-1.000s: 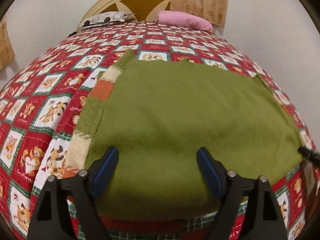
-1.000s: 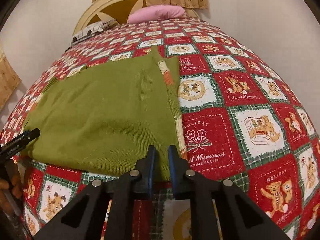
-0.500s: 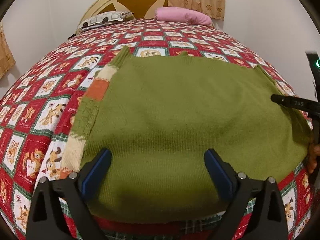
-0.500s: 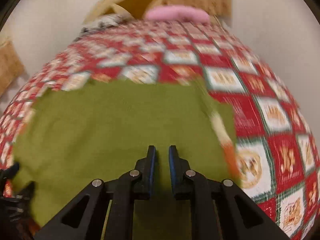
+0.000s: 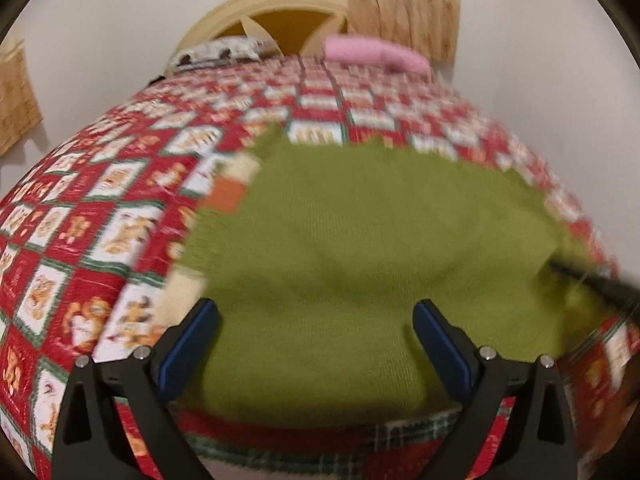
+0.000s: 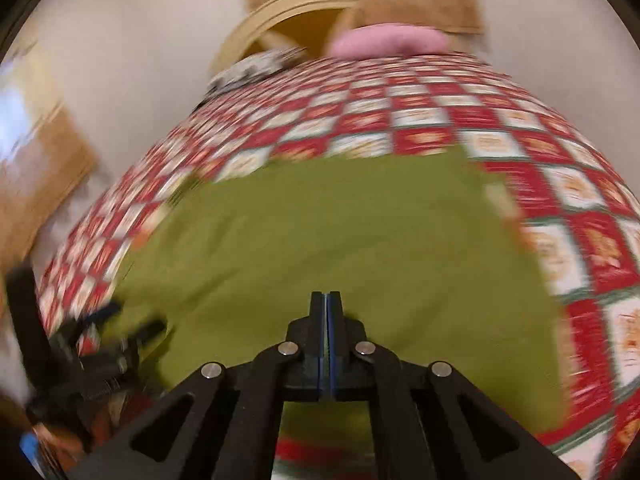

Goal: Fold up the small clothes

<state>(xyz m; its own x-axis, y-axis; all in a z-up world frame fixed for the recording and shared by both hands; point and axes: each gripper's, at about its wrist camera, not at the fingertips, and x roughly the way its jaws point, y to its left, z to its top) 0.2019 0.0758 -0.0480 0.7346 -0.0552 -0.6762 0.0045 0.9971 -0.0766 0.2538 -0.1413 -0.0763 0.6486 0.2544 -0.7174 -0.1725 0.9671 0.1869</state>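
Sweater (image 5: 360, 280) flat on quilt (image 5: 100, 240), long axis left-right, just ahead of both. Left gripper (image 5: 316, 336) spread wide, empty; right gripper (image 6: 326, 320) clenched, nothing visibly pinched.

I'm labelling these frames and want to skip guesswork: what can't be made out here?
- Quilt prints: motion-blurred in both wrist views.
- Green sweater near hem: hidden behind the right tongs in the right wrist view; whether the shut tongs pinch fabric is unclear.
- Left tongs: open; in the right wrist view only a dark blur at the left edge.
- Patterned pillow: too blurred to read.
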